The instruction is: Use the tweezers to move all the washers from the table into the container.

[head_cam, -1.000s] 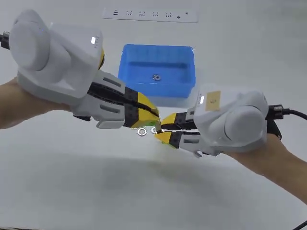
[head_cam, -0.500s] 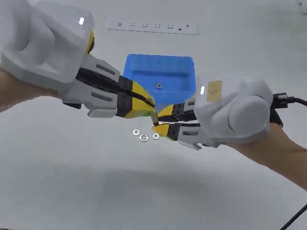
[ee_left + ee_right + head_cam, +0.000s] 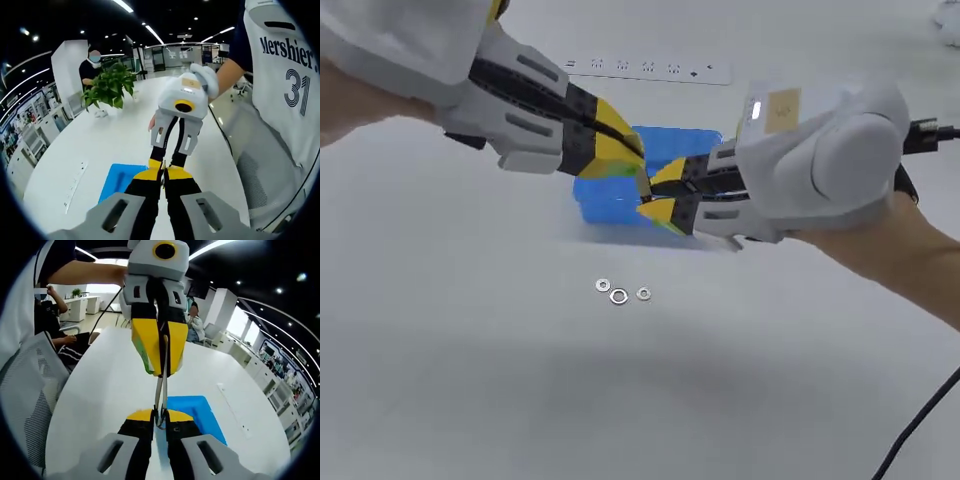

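Up by the container [image 3: 605, 205], left gripper [image 3: 632, 165] and right gripper [image 3: 655, 195] both clamp the tweezers [image 3: 161, 385]; three washers [image 3: 619, 296] lie on the tabletop [image 3: 470, 350].

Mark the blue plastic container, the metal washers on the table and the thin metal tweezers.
blue plastic container [image 3: 603, 205], head view, front wall.
metal washers [image 3: 619, 296], head view, middle washer.
thin metal tweezers [image 3: 160, 389], right gripper view, mid-shaft.

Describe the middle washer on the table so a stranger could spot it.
Start at the blue plastic container on the white table. Nearer the camera lie three small metal washers; the middle one sits lowest and looks largest.
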Motion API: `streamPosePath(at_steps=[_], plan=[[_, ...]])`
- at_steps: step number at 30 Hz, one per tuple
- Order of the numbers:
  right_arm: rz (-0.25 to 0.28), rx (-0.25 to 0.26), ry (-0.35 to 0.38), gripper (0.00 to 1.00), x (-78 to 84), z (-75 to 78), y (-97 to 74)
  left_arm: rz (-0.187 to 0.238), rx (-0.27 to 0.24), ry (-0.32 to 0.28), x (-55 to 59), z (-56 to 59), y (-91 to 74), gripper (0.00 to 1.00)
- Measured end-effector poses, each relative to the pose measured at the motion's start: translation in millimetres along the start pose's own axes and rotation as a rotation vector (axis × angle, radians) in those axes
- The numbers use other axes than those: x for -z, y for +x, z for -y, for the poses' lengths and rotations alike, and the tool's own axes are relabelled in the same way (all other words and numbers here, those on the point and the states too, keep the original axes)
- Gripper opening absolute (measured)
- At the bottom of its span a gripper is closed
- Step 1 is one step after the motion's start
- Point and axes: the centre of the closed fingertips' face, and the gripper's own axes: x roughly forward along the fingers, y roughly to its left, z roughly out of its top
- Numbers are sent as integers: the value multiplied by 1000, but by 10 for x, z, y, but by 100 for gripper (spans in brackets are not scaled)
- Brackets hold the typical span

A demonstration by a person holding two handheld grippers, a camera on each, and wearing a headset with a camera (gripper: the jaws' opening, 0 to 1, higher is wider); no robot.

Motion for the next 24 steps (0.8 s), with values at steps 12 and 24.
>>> streamPosePath(at_steps=[12, 24], plan=[[2, 33, 4, 10, 71, 431, 121, -15, -17, 45, 30, -364, 72, 6], [-28, 12, 26, 10, 385, 651, 443, -45, -3, 31, 381, -725, 270, 6]])
